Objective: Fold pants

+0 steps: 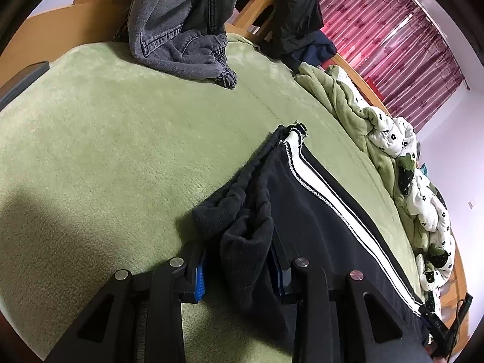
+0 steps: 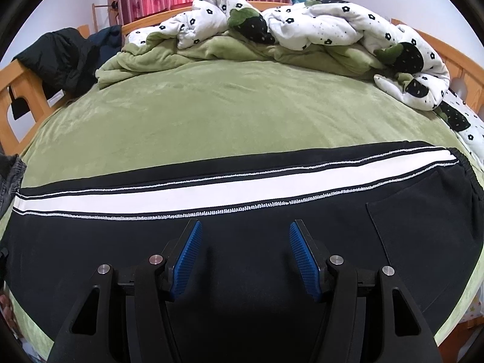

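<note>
Bunching up between the jaws of the left gripper [image 1: 240, 275] is a dark fold of the pants [image 1: 314, 220], and the fabric hides the right-hand pad, so whether the jaws truly pinch it cannot be told. Over on the right gripper [image 2: 245, 257], the jaws stand wide apart, blue pads [image 2: 187, 260] clear, hovering above the pants [image 2: 121, 242], which lie flat across the green blanket [image 2: 211, 115], white stripe just beyond the fingertips. Far ahead, a rumpled quilt [image 2: 317, 24]; beyond the left jaws, grey jeans [image 1: 181, 36], cut off at the top.
</note>
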`<state>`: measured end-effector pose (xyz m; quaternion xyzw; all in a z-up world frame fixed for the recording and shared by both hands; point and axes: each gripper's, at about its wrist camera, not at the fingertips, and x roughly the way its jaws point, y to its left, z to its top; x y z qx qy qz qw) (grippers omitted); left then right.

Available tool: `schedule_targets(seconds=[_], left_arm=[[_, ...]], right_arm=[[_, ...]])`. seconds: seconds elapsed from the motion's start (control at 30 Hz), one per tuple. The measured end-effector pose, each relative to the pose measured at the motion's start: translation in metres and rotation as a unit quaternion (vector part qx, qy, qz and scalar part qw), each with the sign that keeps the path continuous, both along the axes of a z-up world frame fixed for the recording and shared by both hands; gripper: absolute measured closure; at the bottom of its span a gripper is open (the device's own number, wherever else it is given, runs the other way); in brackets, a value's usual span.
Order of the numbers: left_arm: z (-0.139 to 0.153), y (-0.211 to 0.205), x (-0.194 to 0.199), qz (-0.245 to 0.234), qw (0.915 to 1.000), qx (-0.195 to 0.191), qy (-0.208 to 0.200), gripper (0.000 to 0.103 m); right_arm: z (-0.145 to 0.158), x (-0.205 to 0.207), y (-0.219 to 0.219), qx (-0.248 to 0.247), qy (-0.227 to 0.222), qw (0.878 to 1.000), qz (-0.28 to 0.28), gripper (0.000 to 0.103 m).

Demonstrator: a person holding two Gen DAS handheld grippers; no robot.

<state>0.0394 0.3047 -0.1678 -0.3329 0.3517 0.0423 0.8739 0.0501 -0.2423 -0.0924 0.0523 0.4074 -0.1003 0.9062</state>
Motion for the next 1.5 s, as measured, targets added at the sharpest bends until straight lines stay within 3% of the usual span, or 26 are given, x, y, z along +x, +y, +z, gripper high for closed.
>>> schedule_targets(seconds=[0.17,0.3,0.47,0.8,1.4,1.5], left_arm=[[-0.001,0.001,-0.002,-0.006,0.9996,-0.029,0.002,0.074],[-0.008,0.003,-0.008,-0.026,0.9959,-0.087,0.0,0.072],[-0.013,0.003,-0.003,-0.025,0.9948,-0.099,0.002,0.071],[-0.011,-0.002,0.0,-0.016,0.9977,-0.066,0.009,0.079],[-0.006,0.0,-0.003,-0.002,0.9965,-0.084,0.003,0.094],[0.004,-0.005,-0.003,0.003,0.998,-0.063,0.0,0.095]], right_arm=[[0.001,-0.001,-0.003,-0.001,-0.004,1.0,-0.01,0.043],[0.002,-0.001,-0.009,0.023,-0.002,1.0,-0.016,0.043],[-0.001,0.002,-0.012,0.041,0.011,0.999,-0.015,0.043],[0.0,-0.001,-0.007,0.037,0.004,0.999,0.005,0.043],[0.003,-0.003,-0.004,0.036,-0.001,0.999,0.012,0.043],[0.004,-0.004,-0.003,0.038,-0.002,0.999,0.013,0.043]])
